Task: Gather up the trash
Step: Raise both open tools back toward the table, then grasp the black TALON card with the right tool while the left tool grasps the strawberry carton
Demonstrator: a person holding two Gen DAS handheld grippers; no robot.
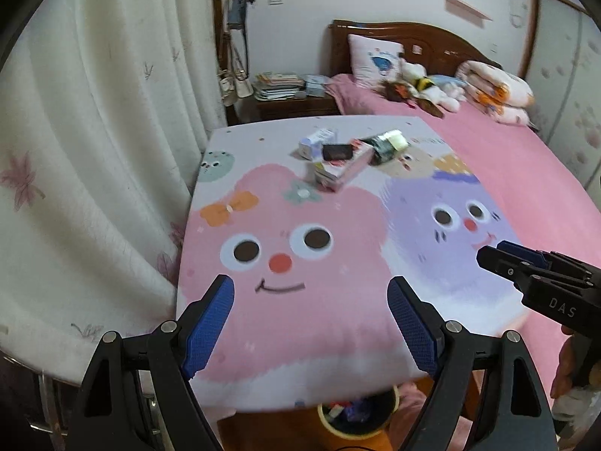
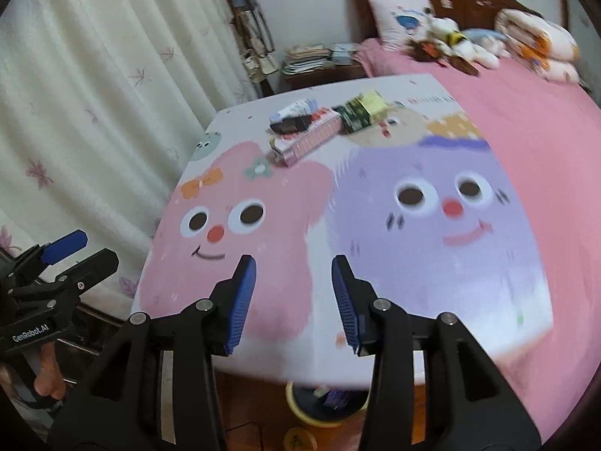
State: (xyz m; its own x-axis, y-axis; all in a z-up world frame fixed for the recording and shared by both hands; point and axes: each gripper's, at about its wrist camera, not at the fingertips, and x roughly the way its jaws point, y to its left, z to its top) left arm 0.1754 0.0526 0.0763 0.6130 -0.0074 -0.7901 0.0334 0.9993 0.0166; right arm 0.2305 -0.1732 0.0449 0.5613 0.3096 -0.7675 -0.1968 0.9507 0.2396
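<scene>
A pile of trash lies at the far end of the cartoon-printed table top point(image 1: 300, 282) point(image 2: 432, 282): a pink striped box point(image 1: 338, 171) point(image 2: 308, 139), a small black packet point(image 1: 337, 151) point(image 2: 291, 124), a white and blue carton point(image 1: 315, 141) point(image 2: 296, 107) and a dark green box with a pale yellow end point(image 1: 388, 144) point(image 2: 360, 112). My left gripper point(image 1: 311, 319) point(image 2: 80, 250) hangs open and empty above the near edge. My right gripper point(image 2: 295, 300) point(image 1: 488, 251) is open and empty too. A yellow-rimmed bin point(image 1: 357, 413) point(image 2: 326, 402) holding scraps sits on the floor under the near edge.
White flowered curtains point(image 1: 94, 150) hang close on the left. A pink bed point(image 1: 507, 158) with pillow, plush toys and folded quilt adjoins the table's right side. A nightstand point(image 1: 293, 105) stacked with books stands behind. A person's hand point(image 2: 49, 372) holds the left tool.
</scene>
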